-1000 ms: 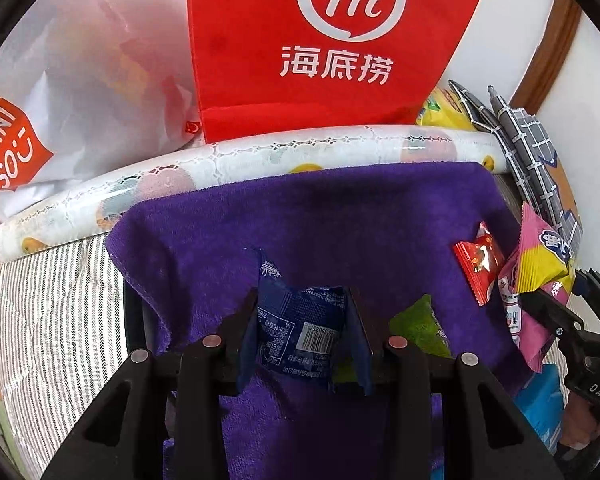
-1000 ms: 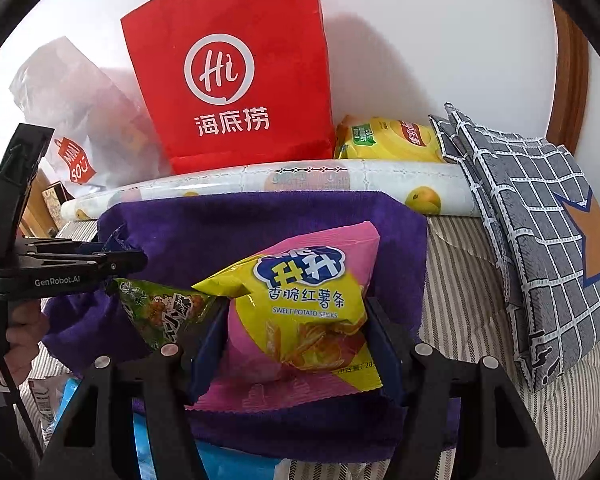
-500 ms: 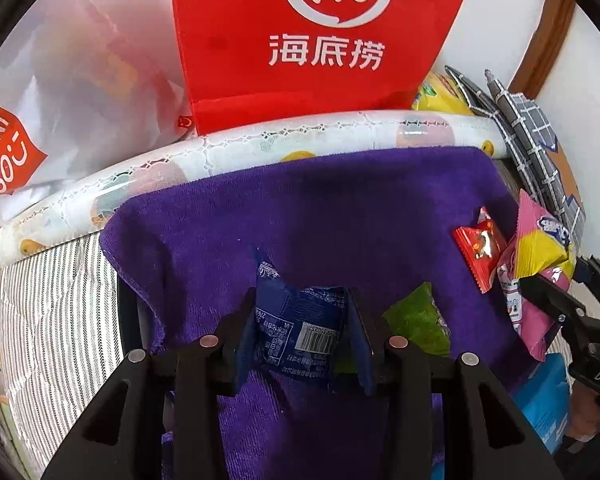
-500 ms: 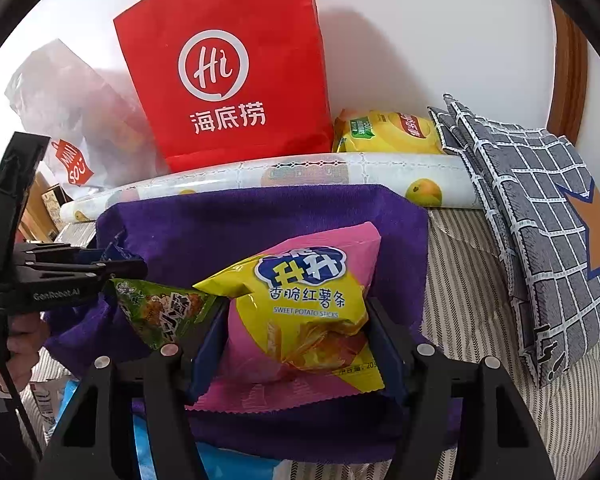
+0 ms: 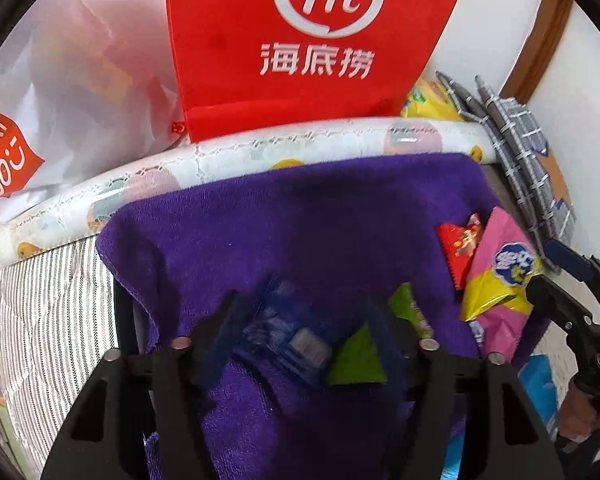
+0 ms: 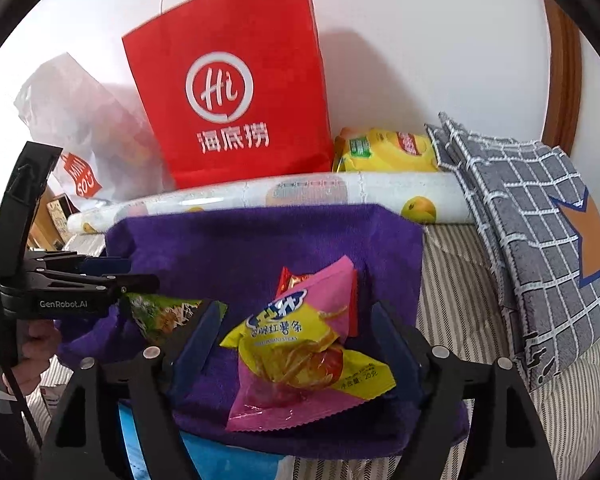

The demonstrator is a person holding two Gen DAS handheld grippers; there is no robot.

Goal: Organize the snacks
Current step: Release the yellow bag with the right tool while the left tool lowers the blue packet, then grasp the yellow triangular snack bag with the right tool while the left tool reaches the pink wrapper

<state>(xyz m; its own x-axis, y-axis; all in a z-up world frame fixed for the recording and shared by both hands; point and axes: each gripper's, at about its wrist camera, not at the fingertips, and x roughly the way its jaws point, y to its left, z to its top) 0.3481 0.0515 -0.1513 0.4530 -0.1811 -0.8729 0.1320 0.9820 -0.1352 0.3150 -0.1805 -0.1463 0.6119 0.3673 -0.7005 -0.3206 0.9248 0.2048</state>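
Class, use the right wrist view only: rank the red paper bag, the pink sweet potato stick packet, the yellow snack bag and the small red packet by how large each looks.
1. red paper bag
2. pink sweet potato stick packet, enlarged by nearness to the camera
3. yellow snack bag, partly hidden
4. small red packet, mostly covered

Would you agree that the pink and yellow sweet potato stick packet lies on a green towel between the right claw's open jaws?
Not quite: the towel is purple, not green, as the right wrist view shows. The rest holds: the pink and yellow packet lies on it between the jaws of the right claw, which have just been opening.
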